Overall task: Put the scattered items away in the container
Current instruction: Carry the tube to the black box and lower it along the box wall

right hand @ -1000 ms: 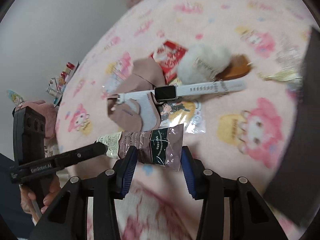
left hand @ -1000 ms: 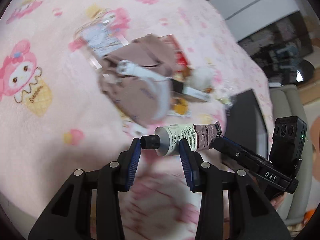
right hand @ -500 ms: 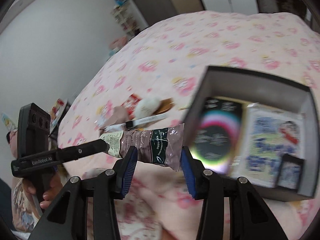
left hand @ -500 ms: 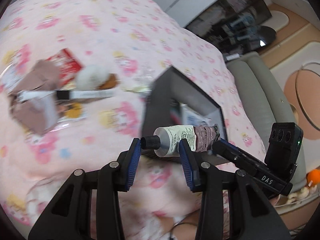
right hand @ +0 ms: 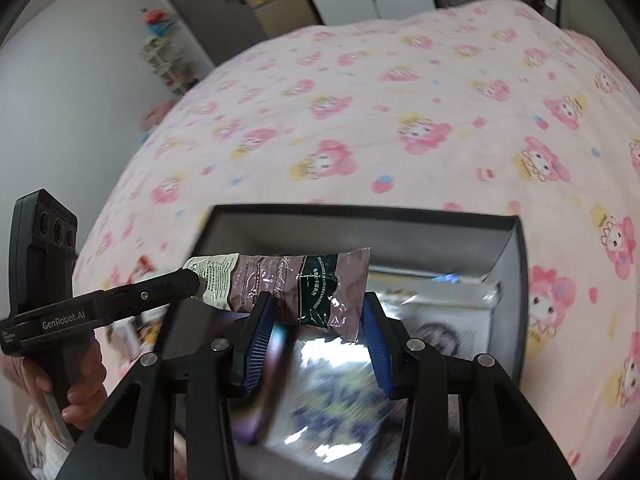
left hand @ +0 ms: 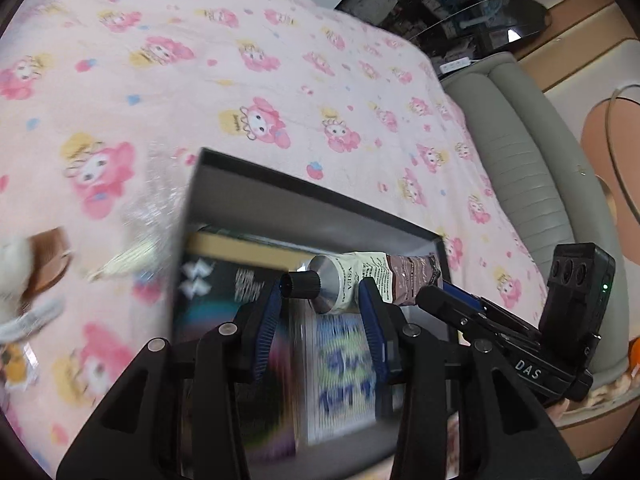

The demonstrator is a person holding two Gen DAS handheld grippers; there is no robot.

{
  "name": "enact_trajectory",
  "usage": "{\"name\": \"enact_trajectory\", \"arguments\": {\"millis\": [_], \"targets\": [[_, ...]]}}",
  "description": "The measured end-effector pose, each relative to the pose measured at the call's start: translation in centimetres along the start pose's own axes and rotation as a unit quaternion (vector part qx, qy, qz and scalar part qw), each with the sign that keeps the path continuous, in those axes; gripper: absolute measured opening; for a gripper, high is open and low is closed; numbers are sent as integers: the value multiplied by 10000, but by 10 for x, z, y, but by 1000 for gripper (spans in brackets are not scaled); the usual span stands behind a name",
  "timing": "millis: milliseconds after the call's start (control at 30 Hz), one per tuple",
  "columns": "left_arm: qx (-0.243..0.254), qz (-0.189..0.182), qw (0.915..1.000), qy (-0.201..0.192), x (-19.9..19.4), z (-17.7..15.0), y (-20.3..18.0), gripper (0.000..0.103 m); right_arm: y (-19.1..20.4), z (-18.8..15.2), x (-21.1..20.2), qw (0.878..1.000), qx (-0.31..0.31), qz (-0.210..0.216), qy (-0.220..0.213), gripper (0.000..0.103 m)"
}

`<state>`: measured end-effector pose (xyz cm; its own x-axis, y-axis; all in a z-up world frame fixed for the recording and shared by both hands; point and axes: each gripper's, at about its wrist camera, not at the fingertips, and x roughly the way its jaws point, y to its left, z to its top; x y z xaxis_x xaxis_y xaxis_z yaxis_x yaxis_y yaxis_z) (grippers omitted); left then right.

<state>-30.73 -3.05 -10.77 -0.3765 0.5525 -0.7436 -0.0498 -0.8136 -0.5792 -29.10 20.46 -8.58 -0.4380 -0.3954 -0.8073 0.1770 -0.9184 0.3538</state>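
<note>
Left wrist view: pink cartoon-print blanket (left hand: pixel 248 76) covers the whole bed, and the dark box (left hand: pixel 320 196) sits on it directly under my tongs. Right wrist view shows the same box (right hand: pixel 520 280) from the other side.

Box contents: a dark printed packet (left hand: pixel 224 292) and a shiny wrapped packet (right hand: pixel 340 392) lie flat inside, both blurred, so at least two items look put away. I judge the task as partly done.

Item in hand: the hand cream tube (left hand: pixel 360 276), carried level between both tools above the box opening. My left tongs (left hand: pixel 322 322) are clamped on the cap end, just behind the black cap (left hand: pixel 300 284). My right tongs (right hand: pixel 316 320) are clamped on the flat crimped end of the tube (right hand: pixel 304 284). It is not yet in the box.

Left outside: at the left edge, blurred, a fluffy white thing (left hand: pixel 12 268) with a brown piece (left hand: pixel 48 260), a white strap (left hand: pixel 32 316) and a crinkly clear wrapper (left hand: pixel 156 200) lie on the blanket beside the box. Those remain to be collected; more may lie out of view.
</note>
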Motion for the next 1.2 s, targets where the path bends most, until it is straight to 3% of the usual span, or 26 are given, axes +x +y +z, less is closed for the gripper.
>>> {"name": "enact_trajectory", "arguments": {"millis": [167, 367, 500, 567, 633, 733, 833, 933, 1133, 1200], "targets": [[-155, 294, 9985, 430, 52, 12, 7, 42, -27, 11, 41, 9990, 194, -296, 287, 40], [15, 811, 9943, 687, 78, 9, 1, 45, -47, -1, 69, 9956, 457, -414, 713, 40], [294, 1152, 9906, 676, 80, 8, -8, 46, -42, -5, 77, 9936, 263, -699, 853, 40], [246, 1168, 9907, 659, 75, 8, -9, 45, -43, -5, 72, 9946, 326, -618, 763, 40], [232, 1204, 9916, 407, 65, 7, -8, 45, -47, -4, 60, 9963, 461, -473, 548, 40], [235, 1396, 9896, 267, 63, 10, -8, 45, -44, -1, 43, 9969, 436, -641, 110, 40], [174, 1442, 9886, 408, 75, 13, -5, 45, -36, 3, 37, 9959, 193, -864, -156, 40], [151, 1531, 9870, 464, 93, 14, -7, 45, -37, 2, 47, 9956, 158, -918, -27, 40], [169, 1299, 9894, 629, 113, 11, -20, 47, -45, 5, 53, 9961, 316, -804, 190, 38], [233, 1063, 9908, 799, 119, 9, -28, 40, -42, 3, 54, 9956, 281, -858, 261, 38]]}}
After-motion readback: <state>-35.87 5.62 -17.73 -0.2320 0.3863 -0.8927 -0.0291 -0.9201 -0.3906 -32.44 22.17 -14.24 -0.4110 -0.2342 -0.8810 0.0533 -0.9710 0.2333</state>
